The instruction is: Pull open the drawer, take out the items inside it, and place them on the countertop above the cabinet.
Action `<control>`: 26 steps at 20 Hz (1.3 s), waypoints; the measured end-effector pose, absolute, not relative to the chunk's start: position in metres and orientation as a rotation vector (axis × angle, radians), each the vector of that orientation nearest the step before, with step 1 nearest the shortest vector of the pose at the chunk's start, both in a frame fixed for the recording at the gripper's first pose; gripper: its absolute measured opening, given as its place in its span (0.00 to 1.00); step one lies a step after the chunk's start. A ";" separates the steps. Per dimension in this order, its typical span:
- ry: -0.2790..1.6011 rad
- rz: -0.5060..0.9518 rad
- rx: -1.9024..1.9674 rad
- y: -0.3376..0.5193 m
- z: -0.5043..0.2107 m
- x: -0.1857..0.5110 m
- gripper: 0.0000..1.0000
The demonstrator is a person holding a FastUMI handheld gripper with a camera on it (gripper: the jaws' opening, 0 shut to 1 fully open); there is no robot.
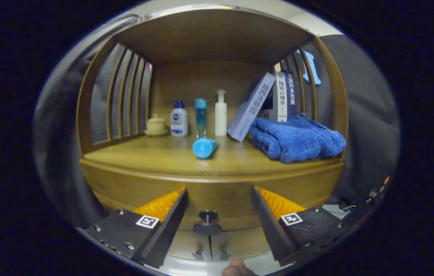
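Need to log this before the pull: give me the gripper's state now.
Gripper: open, holding nothing; jaws spread either side of the drawer knob, not touching it.

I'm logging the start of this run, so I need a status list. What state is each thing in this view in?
Wooden drawer with dark round knob: closed, knob between the fingers, untouched.
Gripper: open.
Blue round-capped tube: lying on the countertop.
Blue folded towel: heaped on the countertop.
Pale grey book: leaning.
Blue-spined book: upright.
White pump bottle: upright.
Clear blue bottle: upright.
White bottle with blue cap: upright.
Cream lidded cup: lid on.
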State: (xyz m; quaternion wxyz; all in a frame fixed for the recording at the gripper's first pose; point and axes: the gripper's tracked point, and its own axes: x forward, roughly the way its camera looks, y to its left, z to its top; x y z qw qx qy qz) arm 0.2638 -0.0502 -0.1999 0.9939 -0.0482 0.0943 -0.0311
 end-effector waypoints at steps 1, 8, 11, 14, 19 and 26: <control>0.172 -0.048 -0.094 -0.043 -0.192 0.259 1.00; 0.125 0.003 -0.050 -0.007 -0.099 0.173 0.99; 0.080 -0.006 -0.028 -0.002 -0.045 0.125 0.99; 0.034 -0.008 -0.009 0.001 -0.001 0.077 0.99; 0.023 -0.025 -0.025 -0.007 0.028 0.011 0.99; 0.057 -0.011 -0.034 -0.014 0.006 -0.030 0.99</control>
